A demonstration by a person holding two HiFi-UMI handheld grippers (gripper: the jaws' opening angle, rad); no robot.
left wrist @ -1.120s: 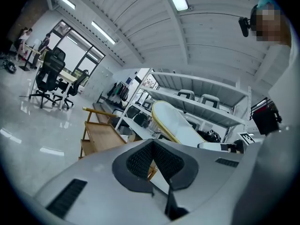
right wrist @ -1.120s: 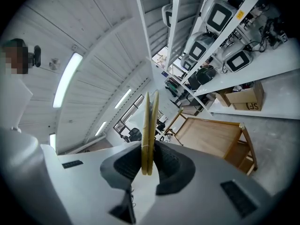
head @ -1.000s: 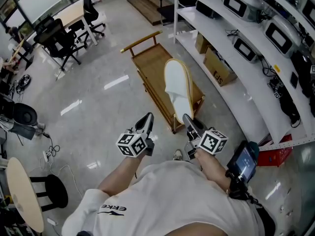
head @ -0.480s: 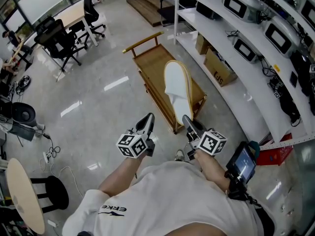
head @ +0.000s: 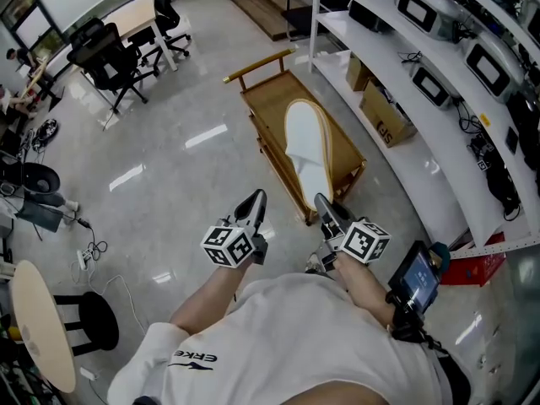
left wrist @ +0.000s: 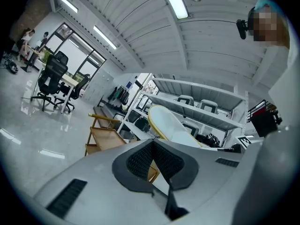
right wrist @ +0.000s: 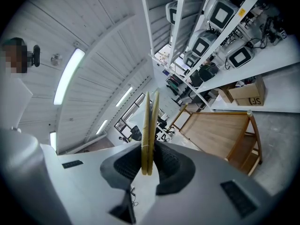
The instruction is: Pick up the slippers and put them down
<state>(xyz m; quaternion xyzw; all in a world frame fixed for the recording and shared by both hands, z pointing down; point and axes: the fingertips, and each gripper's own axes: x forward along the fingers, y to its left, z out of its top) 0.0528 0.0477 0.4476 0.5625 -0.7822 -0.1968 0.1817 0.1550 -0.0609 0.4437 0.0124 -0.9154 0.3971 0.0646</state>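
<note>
Head view, centre frame: the slippers (head: 307, 154) are a white pair lying flat against each other, long and oval with a tan rim. They stick out from the right gripper (head: 324, 207) toward the top of the frame, above a wooden cart (head: 263, 99). Right gripper view shows them edge-on as two thin yellowish strips, the jaws pinching their near end. At lower centre-left, the left gripper (head: 254, 205) has its jaws pressed together on nothing.

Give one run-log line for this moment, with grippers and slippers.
left gripper shut, empty | right gripper shut on slippers | slippers held up, wooden cart ahead
</note>
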